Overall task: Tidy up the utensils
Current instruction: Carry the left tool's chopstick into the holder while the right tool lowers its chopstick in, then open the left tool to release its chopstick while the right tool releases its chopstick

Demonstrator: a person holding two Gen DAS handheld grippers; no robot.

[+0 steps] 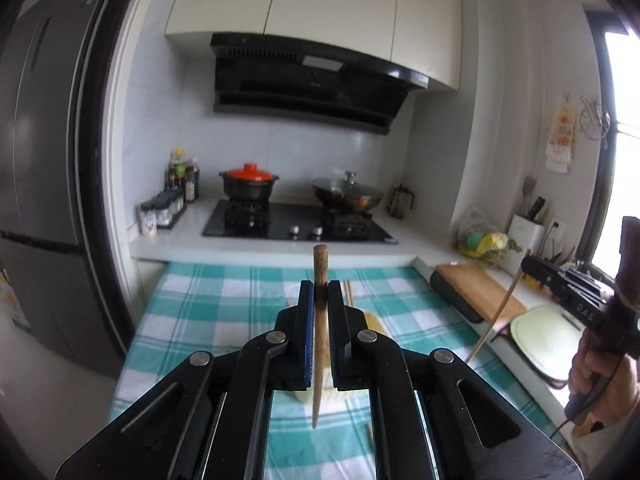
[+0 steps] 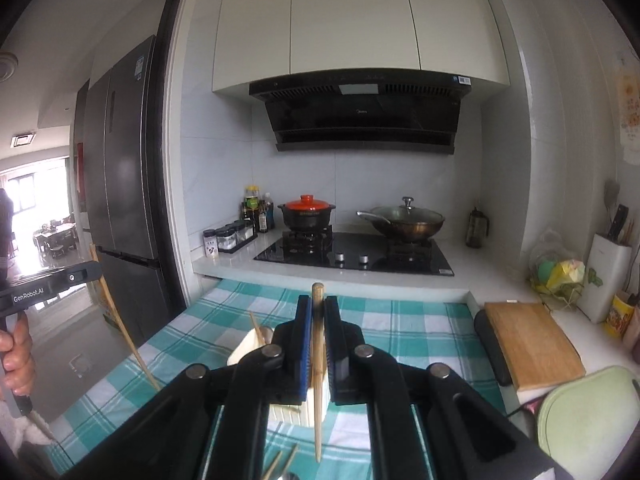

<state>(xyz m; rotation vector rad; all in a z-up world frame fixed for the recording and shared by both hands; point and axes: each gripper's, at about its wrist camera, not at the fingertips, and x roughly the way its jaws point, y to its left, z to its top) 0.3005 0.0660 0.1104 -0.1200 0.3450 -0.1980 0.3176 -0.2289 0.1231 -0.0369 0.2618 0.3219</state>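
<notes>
Jaws: left gripper [image 1: 320,300] clamps chopstick [image 1: 320,320] upright | right gripper [image 2: 318,316] clamps second chopstick [image 2: 318,360] upright

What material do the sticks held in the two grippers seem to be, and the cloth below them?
Left chopstick: likely bamboo or wood, matte tan with darker grain streaks, tapered. Right chopstick: looks the same, pale brown and unvarnished. Checked cloth: woven fabric, probably cotton, teal and white, matte with soft wrinkles.
</notes>
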